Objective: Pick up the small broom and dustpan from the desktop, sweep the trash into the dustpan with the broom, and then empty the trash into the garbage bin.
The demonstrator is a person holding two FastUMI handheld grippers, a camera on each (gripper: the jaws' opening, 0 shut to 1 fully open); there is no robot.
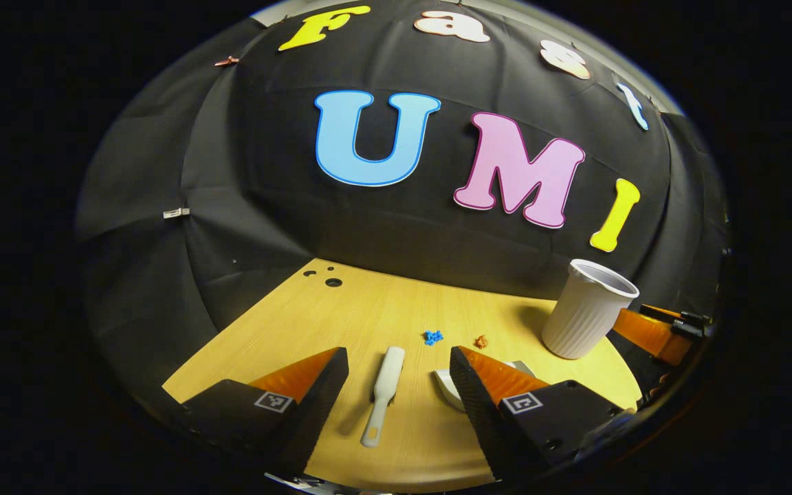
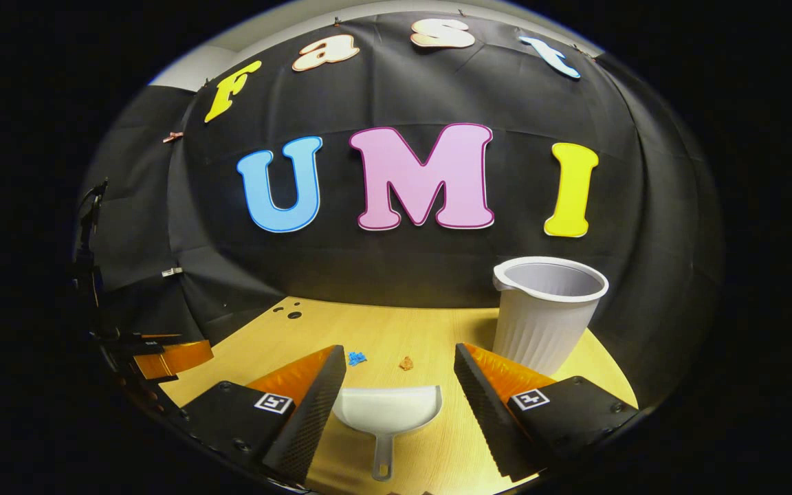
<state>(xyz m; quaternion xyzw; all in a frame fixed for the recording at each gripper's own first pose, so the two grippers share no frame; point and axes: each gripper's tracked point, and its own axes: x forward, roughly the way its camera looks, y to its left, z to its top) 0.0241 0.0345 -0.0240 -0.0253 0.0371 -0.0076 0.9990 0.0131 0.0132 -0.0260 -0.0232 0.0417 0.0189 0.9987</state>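
Between the spread-open left gripper point(image 1: 399, 368) fingers lies a slim white broom point(image 1: 383, 394); the gaping right gripper point(image 2: 399, 364) frames a smooth dustpan point(image 2: 387, 410), ribbed cup point(image 2: 544, 313) beside.

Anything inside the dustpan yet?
No. In the right gripper view the dustpan looks empty; the blue scrap and brown scrap lie on the desk beyond it. A finger of the right gripper hides its left edge.

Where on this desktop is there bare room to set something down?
Bare wood runs from the small broom left toward the holes near the wall. It is crowded on the right: dustpan, blue trash, brown scrap and white bin cluster there.
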